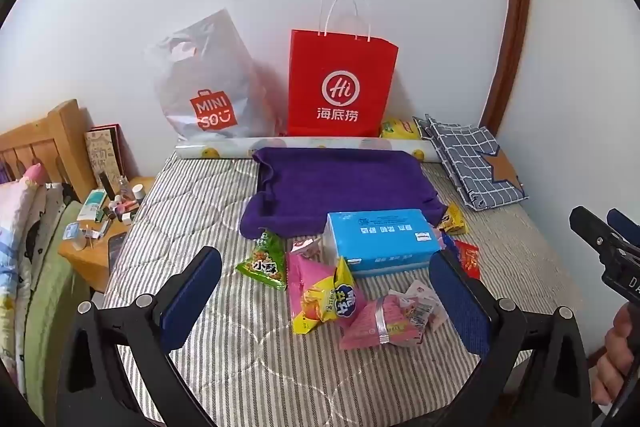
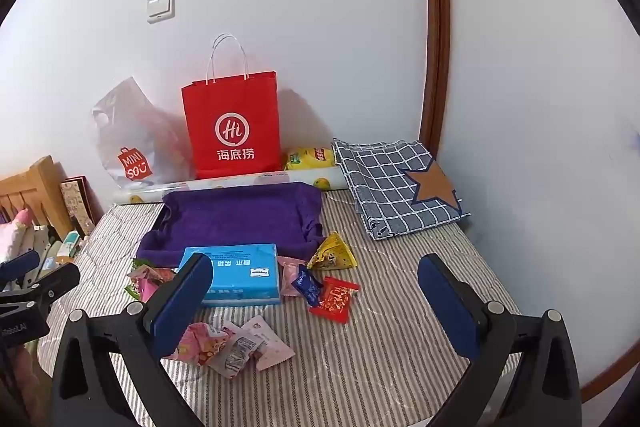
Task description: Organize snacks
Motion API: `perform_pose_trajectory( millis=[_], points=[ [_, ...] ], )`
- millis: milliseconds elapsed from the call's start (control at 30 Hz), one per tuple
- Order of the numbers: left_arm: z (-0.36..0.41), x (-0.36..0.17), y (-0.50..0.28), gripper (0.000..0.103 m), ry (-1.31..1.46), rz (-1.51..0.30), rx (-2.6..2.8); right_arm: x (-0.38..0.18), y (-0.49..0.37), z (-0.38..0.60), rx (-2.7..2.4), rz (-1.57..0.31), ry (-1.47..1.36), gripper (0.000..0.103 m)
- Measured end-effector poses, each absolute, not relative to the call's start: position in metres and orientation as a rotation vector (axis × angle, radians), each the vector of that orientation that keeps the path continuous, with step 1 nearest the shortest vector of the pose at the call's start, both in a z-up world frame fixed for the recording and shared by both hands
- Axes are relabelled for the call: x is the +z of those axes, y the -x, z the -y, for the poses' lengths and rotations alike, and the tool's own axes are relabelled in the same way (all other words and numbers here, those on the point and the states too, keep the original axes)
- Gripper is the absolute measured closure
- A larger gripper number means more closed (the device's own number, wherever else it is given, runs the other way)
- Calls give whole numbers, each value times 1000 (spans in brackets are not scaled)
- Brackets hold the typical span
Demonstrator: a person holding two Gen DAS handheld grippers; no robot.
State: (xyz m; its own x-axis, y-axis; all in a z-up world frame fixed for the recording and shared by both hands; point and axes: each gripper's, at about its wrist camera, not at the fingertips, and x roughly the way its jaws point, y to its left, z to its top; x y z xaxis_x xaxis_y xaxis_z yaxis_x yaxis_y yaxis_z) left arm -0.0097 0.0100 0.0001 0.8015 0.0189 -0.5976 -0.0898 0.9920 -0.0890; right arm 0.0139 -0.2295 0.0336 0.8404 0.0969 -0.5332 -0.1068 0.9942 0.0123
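Several small snack packets lie on a striped mattress (image 1: pixel 224 367) around a blue tissue pack (image 1: pixel 382 241): a green packet (image 1: pixel 264 263), a yellow one (image 1: pixel 326 301) and pink ones (image 1: pixel 380 323). The right wrist view shows the blue tissue pack (image 2: pixel 236 275), a red packet (image 2: pixel 334 301), a dark blue candy (image 2: pixel 306 285), a yellow triangular packet (image 2: pixel 332 253) and pink-white packets (image 2: pixel 236 345). My left gripper (image 1: pixel 324 291) hovers open above the pile, holding nothing. My right gripper (image 2: pixel 316 291) hangs open over the red packet, empty; it also shows at the right edge (image 1: pixel 608 239) of the left view.
A purple towel (image 1: pixel 340 187) lies behind the snacks. A red paper bag (image 1: pixel 340 87) and a grey plastic bag (image 1: pixel 204 87) lean on the wall, with a folded checked cloth (image 2: pixel 396 183) at the right. A cluttered bedside table (image 1: pixel 100 227) stands left.
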Motion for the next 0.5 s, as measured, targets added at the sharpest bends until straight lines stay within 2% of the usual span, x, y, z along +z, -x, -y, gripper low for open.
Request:
perform_pose_trajectory(
  millis=[500],
  points=[
    [-12,-3,13,0,113,-644,63,31,-16,230,118,-573,10,0]
  ],
)
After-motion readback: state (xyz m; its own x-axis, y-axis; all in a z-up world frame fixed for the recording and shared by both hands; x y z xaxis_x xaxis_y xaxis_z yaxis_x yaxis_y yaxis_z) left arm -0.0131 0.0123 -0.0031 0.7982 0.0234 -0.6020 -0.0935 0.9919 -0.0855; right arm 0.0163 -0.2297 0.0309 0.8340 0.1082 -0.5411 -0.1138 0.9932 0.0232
